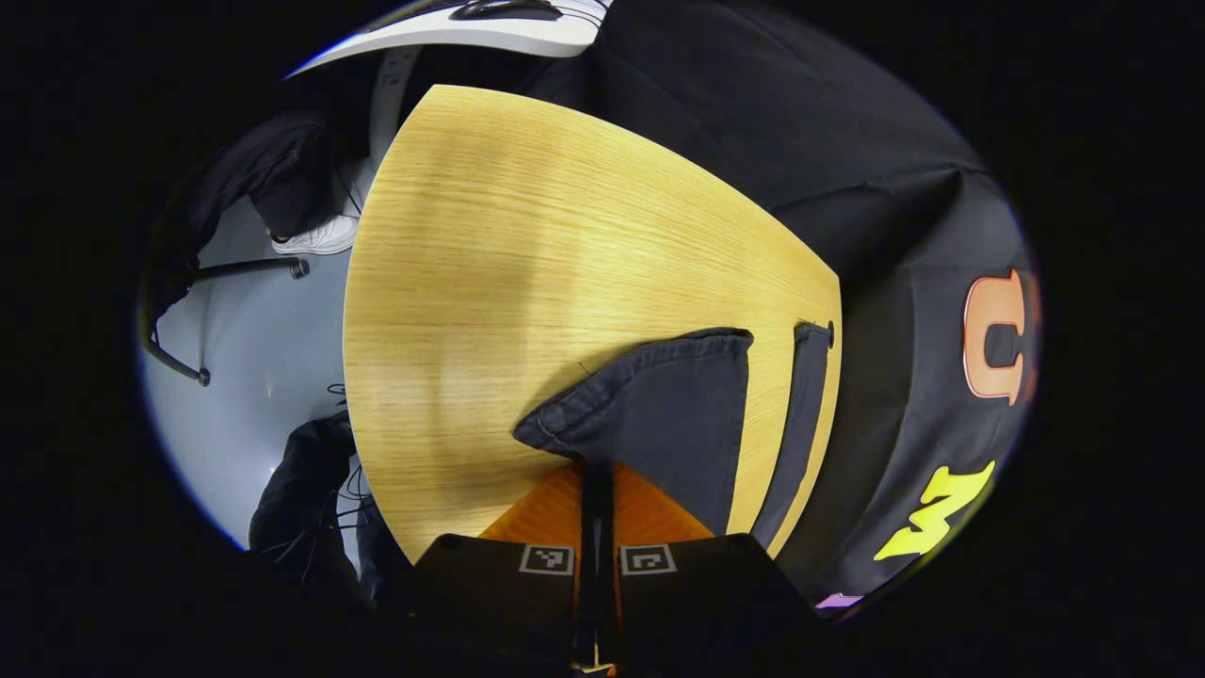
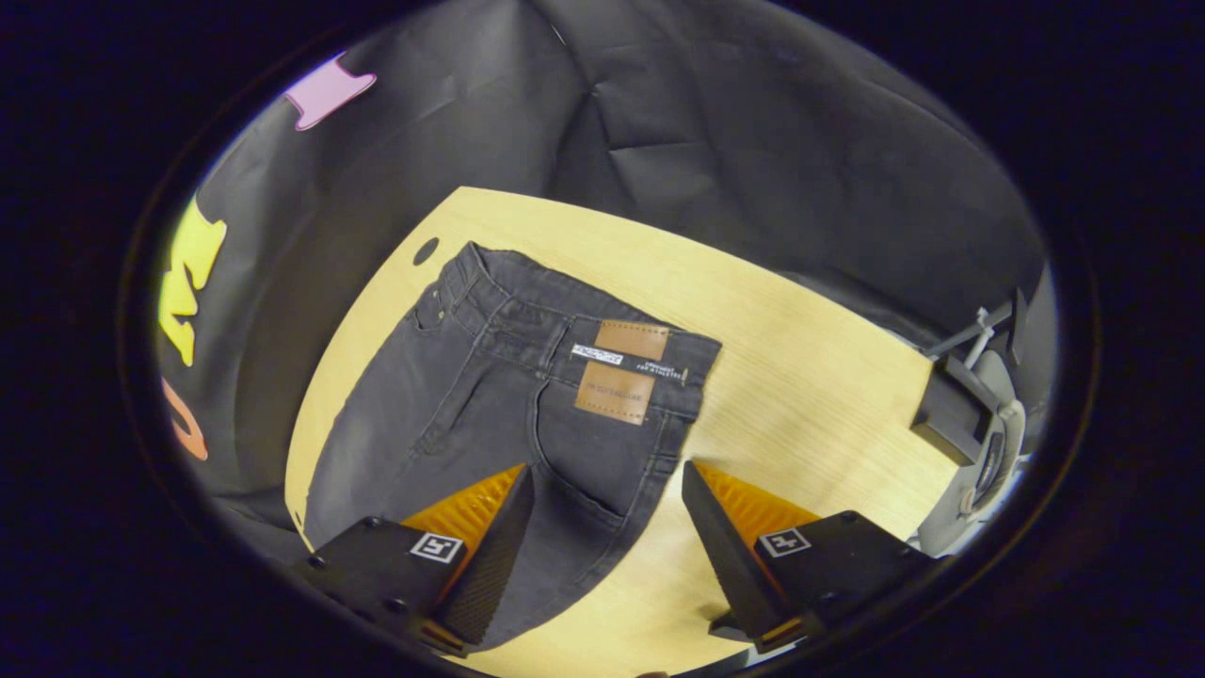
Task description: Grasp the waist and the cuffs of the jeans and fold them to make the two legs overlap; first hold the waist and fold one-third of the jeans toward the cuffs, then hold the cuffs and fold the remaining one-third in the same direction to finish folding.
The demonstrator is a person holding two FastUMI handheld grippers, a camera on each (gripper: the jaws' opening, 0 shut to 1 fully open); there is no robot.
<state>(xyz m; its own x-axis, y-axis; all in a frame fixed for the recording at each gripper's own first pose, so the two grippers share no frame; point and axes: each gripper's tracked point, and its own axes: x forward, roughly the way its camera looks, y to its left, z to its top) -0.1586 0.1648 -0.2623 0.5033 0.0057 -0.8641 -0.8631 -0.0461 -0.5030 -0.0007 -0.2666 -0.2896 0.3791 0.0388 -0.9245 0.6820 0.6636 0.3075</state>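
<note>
Jeans (image 2: 527, 414) lie flat on the wooden table (image 2: 800, 377), dark grey, waist toward the far edge near the corner with the small hole (image 2: 425, 250). Two brown leather patches (image 2: 621, 372) sit on the waistband, back pocket below them. One side of the jeans runs along the table's left edge in the right gripper view.

Your right gripper (image 2: 602, 537) hangs above the seat area with jaws spread wide, nothing between them; the left finger (image 2: 490, 546) is over the fabric, the right finger (image 2: 734, 546) over bare wood just beside the jeans' edge.

Your left gripper (image 1: 596, 508) has its orange fingers pressed together on a cuff (image 1: 650, 405), dark fabric running down between the pads. That cuff is raised off the wood, hem facing left. The second leg (image 1: 800, 433) lies as a narrow strip along the table's right edge in the left gripper view, ending near a small round hole (image 1: 830, 329).

Nothing else sits on the tabletop; the wood ahead of the cuff is open. Black cloth (image 1: 800, 141) backs the table on the far and right sides. Pale grey floor (image 1: 245, 377) to the left, with a white shoe (image 1: 315, 235), a dark tripod leg (image 1: 249, 270) and some cables (image 1: 339, 490). A grey and white device (image 2: 970, 414) stands off the table's right end in the right gripper view.
</note>
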